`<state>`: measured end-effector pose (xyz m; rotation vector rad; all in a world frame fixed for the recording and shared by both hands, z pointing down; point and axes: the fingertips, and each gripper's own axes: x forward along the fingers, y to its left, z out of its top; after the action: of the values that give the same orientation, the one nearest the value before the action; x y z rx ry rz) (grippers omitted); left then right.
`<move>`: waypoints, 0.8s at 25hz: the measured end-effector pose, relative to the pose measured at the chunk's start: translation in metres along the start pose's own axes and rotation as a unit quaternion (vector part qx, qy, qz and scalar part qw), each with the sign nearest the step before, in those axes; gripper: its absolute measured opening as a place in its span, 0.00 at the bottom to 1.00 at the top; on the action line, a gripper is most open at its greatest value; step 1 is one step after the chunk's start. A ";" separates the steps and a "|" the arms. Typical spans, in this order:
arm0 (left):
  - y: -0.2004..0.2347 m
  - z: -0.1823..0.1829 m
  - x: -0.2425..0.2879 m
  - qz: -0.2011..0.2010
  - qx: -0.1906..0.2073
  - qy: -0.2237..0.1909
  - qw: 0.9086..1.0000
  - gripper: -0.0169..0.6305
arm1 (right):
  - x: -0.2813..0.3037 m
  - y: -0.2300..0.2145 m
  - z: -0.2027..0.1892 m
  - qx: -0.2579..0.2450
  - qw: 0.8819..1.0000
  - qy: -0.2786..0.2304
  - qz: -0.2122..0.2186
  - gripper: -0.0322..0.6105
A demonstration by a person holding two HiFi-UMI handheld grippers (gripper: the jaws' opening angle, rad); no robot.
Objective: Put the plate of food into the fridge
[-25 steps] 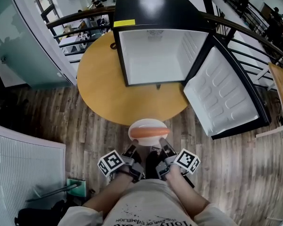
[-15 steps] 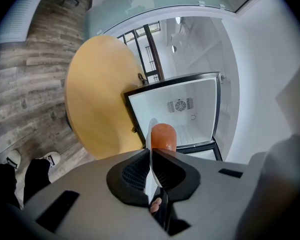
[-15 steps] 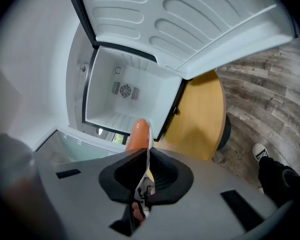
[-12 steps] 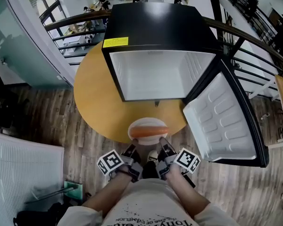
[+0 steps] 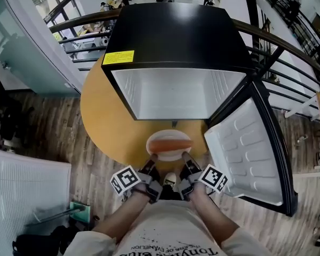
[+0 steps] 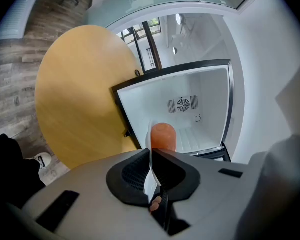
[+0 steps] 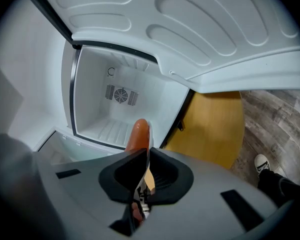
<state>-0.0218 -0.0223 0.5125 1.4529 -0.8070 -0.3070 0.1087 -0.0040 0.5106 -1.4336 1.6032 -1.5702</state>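
Left gripper (image 5: pixel 151 168) and right gripper (image 5: pixel 187 167) clamp a white round plate (image 5: pixel 170 156) bearing an orange sausage (image 5: pixel 169 142).
It hangs above the round wooden table (image 5: pixel 104 119), before the open black fridge (image 5: pixel 176 36).

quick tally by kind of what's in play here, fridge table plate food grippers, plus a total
fridge: 1
round table: 1
plate: 1
sausage: 1
grippers: 2 (left gripper, right gripper, jaws of each shut on the plate's rim)
total: 6
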 end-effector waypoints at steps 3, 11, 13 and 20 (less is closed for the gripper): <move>0.000 0.003 0.005 0.002 -0.002 0.001 1.000 0.08 | 0.004 -0.001 0.004 0.004 1.000 -0.001 -0.001 0.11; -0.001 0.017 0.018 -0.002 -0.006 0.025 1.000 0.08 | 0.019 0.001 0.009 0.012 1.000 -0.019 -0.005 0.11; -0.001 0.022 0.021 -0.002 -0.004 0.029 1.000 0.08 | 0.022 0.001 0.009 0.015 1.000 -0.024 -0.009 0.11; 0.002 0.033 0.038 -0.003 -0.009 0.043 0.999 0.08 | 0.034 -0.002 0.016 0.019 0.999 -0.041 -0.024 0.11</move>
<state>-0.0168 -0.0709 0.5235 1.4427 -0.7292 -0.2530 0.1121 -0.0409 0.5199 -1.5065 1.4939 -1.5397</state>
